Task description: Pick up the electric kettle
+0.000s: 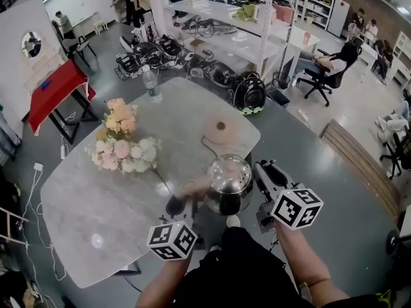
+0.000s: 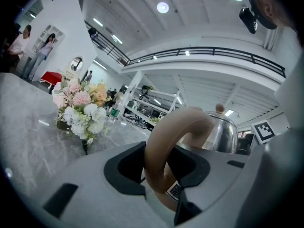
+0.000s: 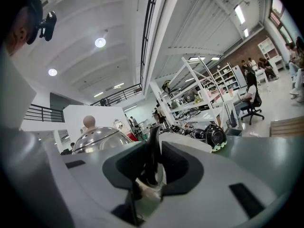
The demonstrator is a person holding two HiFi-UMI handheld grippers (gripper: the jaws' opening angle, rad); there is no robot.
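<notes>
The electric kettle [image 1: 228, 183] is a steel pot with a domed lid and a tan loop handle [image 1: 192, 188]. It hangs by the table's near edge, away from its round tan base [image 1: 220, 130]. My left gripper [image 1: 182, 199] is shut on the handle [image 2: 166, 141], which fills the gap between the pads in the left gripper view, with the steel body [image 2: 223, 134] behind it. My right gripper [image 1: 258, 171] is at the kettle's right side. In the right gripper view it [image 3: 153, 167] is shut on a thin dark part of the kettle [image 3: 153, 148], beside the lid [image 3: 97, 139].
On the grey marble table [image 1: 96, 197] stand a bouquet of pink and white flowers [image 1: 122, 143] and a water bottle [image 1: 151, 83]. The base's cord runs toward the kettle. Beyond the table lie a black helmet [image 1: 249, 94], white shelves [image 1: 225, 18] and seated people.
</notes>
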